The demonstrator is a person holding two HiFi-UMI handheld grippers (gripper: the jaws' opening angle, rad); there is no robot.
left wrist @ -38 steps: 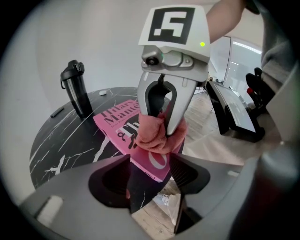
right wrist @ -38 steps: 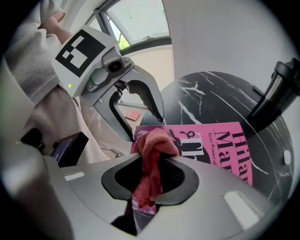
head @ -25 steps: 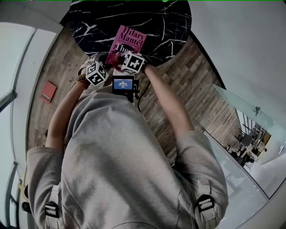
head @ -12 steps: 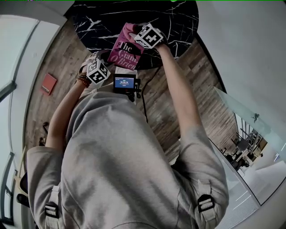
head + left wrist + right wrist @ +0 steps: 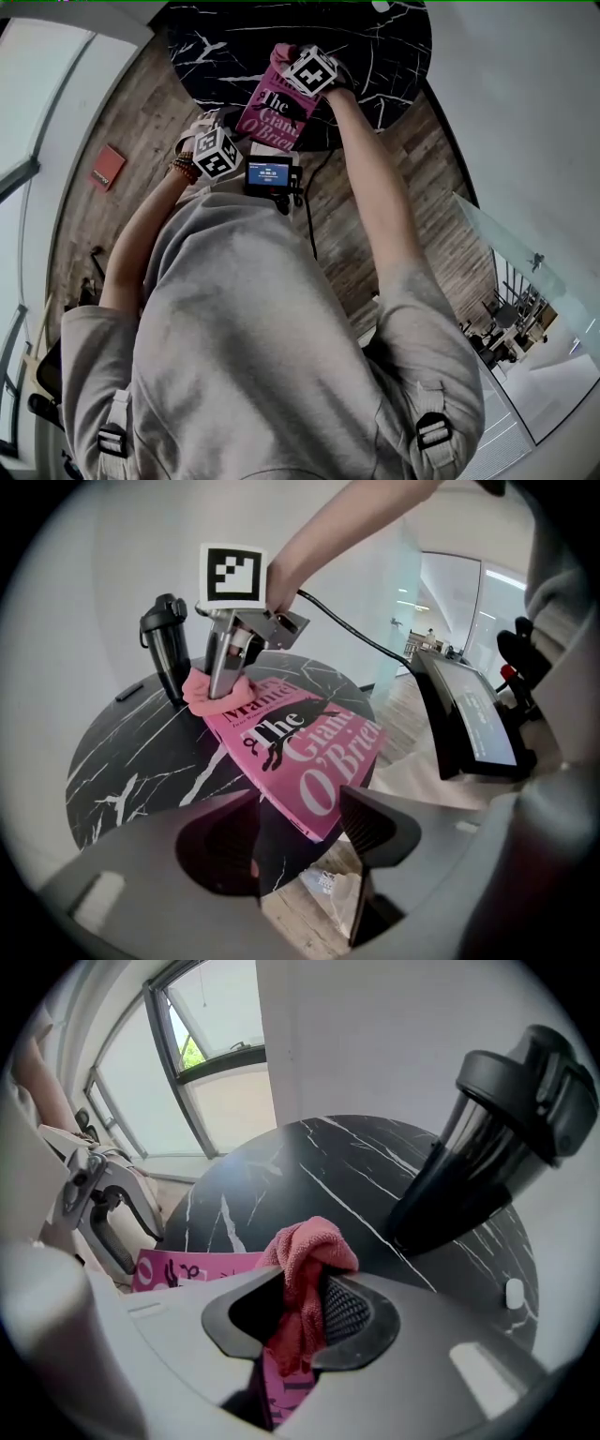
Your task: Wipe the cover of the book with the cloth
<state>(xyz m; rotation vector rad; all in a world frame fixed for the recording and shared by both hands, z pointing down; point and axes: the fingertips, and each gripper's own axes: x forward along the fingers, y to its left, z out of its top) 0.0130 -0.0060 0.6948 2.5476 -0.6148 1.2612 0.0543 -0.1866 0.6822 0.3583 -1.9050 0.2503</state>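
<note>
Cloth [image 5: 305, 1279] held down on the far end of the book [image 5: 305, 752]
The cloth is pinched between the jaws of the right gripper [image 5: 221, 692] and pressed onto the cover's far end, just beside a dark bottle [image 5: 166, 651], presumably so that a stroke can be drawn towards the near end. The jaws of the left gripper [image 5: 302, 829] are kept spread around the book's near corner, which overhangs the tabletop [image 5: 131, 761] edge, probably ready to steady it; no pinch is seen. The cover is bright pink and smooth, with large white and black lettering
</note>
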